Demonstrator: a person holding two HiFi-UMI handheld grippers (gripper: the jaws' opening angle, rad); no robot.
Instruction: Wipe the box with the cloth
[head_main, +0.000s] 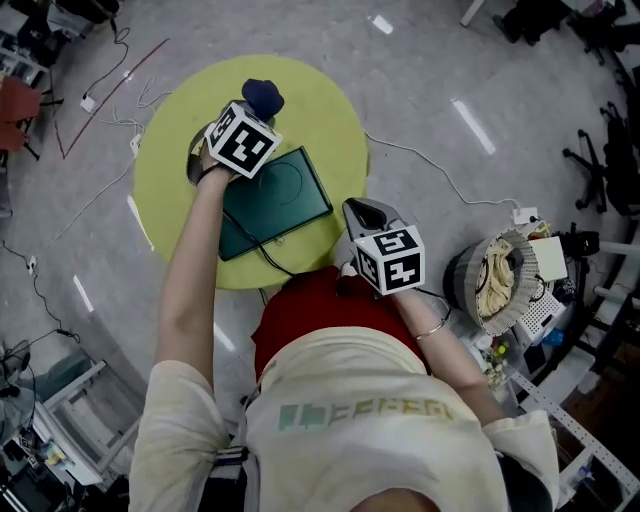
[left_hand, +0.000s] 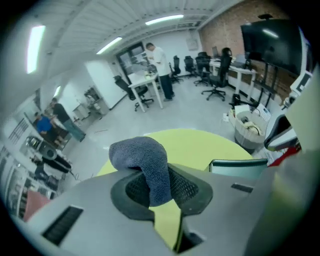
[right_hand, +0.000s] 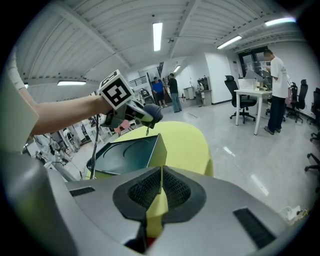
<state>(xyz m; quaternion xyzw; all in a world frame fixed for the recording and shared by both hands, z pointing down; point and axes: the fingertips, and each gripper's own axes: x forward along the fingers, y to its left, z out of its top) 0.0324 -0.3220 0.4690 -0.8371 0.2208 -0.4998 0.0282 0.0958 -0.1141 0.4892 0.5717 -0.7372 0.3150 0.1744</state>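
A flat dark green box (head_main: 277, 198) lies on the round yellow-green table (head_main: 330, 110). My left gripper (head_main: 254, 112) hovers over the box's far left corner, shut on a dark blue cloth (head_main: 263, 96). In the left gripper view the cloth (left_hand: 145, 162) bulges out above the pads, and the box (left_hand: 237, 167) shows to the right. My right gripper (head_main: 363, 211) sits just off the box's right corner at the table's near edge. Its pads meet with nothing between them (right_hand: 161, 184). In the right gripper view the box (right_hand: 127, 154) lies ahead with the left gripper (right_hand: 131, 111) above it.
A black cable (head_main: 268, 248) runs across the box's near part and off the table. A round basket (head_main: 500, 275) of odds and ends stands on the floor to the right. Cables (head_main: 110, 90) trail on the floor to the left. Office chairs (head_main: 605, 160) and people stand farther off.
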